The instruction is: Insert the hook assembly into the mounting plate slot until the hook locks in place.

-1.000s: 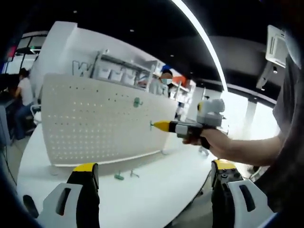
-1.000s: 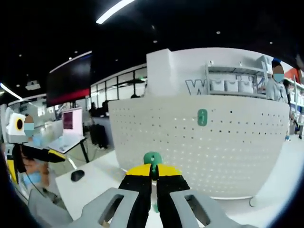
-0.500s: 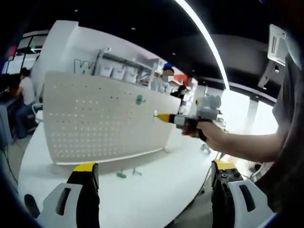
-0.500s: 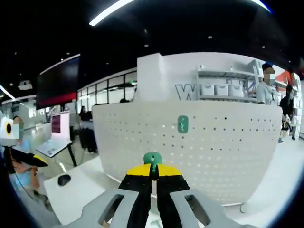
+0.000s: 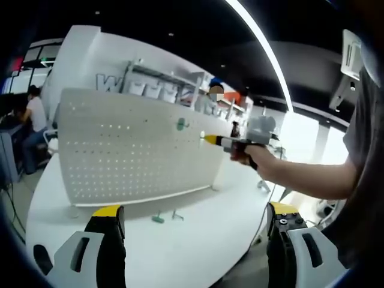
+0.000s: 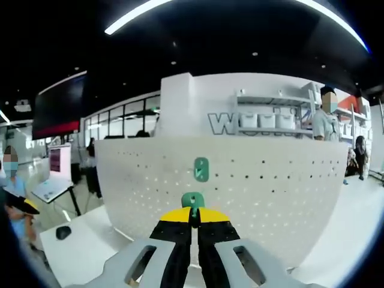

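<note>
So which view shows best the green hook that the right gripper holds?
The right gripper view: the green hook sits close, pinched at the right gripper tips, before the pegboard. In the left gripper view it is tiny.

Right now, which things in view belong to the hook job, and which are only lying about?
Belonging to the job:
- green hook, held in the shut right gripper
- white pegboard
- green hook already on the board

Only lying about:
- two small hooks on the table
- computer mouse
- open left gripper
</note>
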